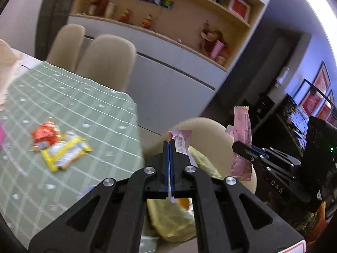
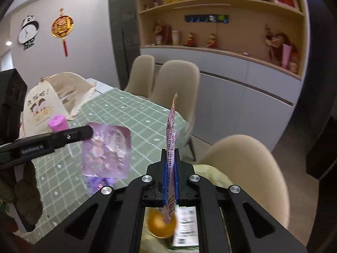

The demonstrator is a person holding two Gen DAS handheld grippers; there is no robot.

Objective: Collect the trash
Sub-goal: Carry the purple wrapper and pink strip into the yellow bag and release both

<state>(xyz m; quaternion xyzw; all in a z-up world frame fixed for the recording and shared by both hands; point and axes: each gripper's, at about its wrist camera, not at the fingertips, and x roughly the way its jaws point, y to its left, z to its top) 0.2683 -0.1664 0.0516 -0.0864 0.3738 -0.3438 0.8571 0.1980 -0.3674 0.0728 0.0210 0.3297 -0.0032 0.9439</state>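
Green checked tablecloth (image 1: 69, 109) covers the dining table left of my jaws, beige chairs (image 2: 175, 84) and a figurine shelf (image 2: 221, 48) lying beyond them. My left gripper (image 1: 170, 147) is clenched on a purple foil wrapper (image 2: 106, 151) that hangs edge-on past its tips, while a red wrapper (image 1: 46, 136) and a yellow wrapper (image 1: 67, 151) lie touching on the cloth, well left of those jaws. My right gripper (image 2: 171, 158) is clamped on a pink wrapper (image 2: 171, 130) standing upright between the blue pads (image 2: 164, 181); both hang over a chair seat.
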